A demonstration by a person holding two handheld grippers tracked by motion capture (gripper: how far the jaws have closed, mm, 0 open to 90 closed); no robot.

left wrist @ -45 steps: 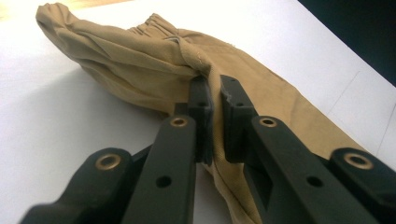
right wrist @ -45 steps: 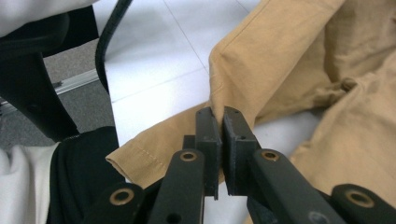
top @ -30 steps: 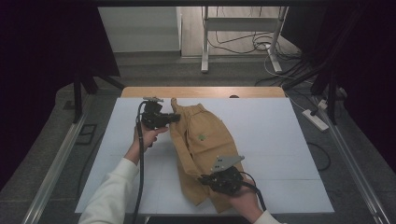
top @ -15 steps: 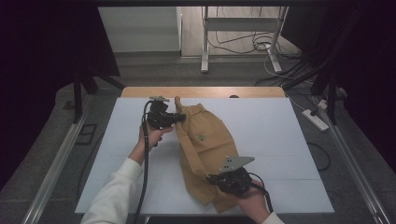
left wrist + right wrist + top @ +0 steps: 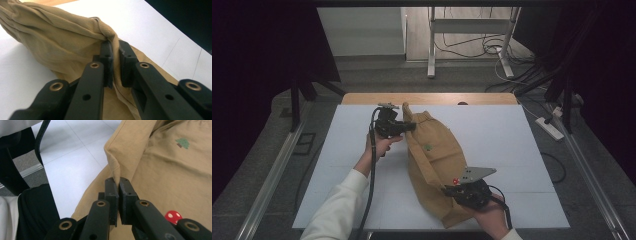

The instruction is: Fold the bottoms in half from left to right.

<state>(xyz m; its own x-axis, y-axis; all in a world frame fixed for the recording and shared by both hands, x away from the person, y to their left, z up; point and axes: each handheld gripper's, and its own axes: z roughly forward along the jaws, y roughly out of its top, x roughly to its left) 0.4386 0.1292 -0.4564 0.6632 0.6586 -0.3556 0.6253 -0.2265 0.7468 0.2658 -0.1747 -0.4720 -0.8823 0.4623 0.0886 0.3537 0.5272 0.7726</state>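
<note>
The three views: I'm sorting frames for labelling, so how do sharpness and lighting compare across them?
High view: the white table is evenly lit, its surroundings nearly black, and the tan garment shows soft detail. Left gripper view: the jaws nearest the lens are blurred, the cloth folds sharper. Right gripper view: bright and fairly crisp; the tree print reads clearly.

White table (image 5: 512,135), tan garment (image 5: 437,155) lying lengthwise across its middle

A tan cotton garment (image 5: 434,157) with a small green tree print (image 5: 182,143) and a red white-spotted mushroom print (image 5: 173,215) lies lengthwise on the white bench (image 5: 512,145). Its left edge is lifted and folded over toward the right, bunched at the far end and creased at the near end.
</note>
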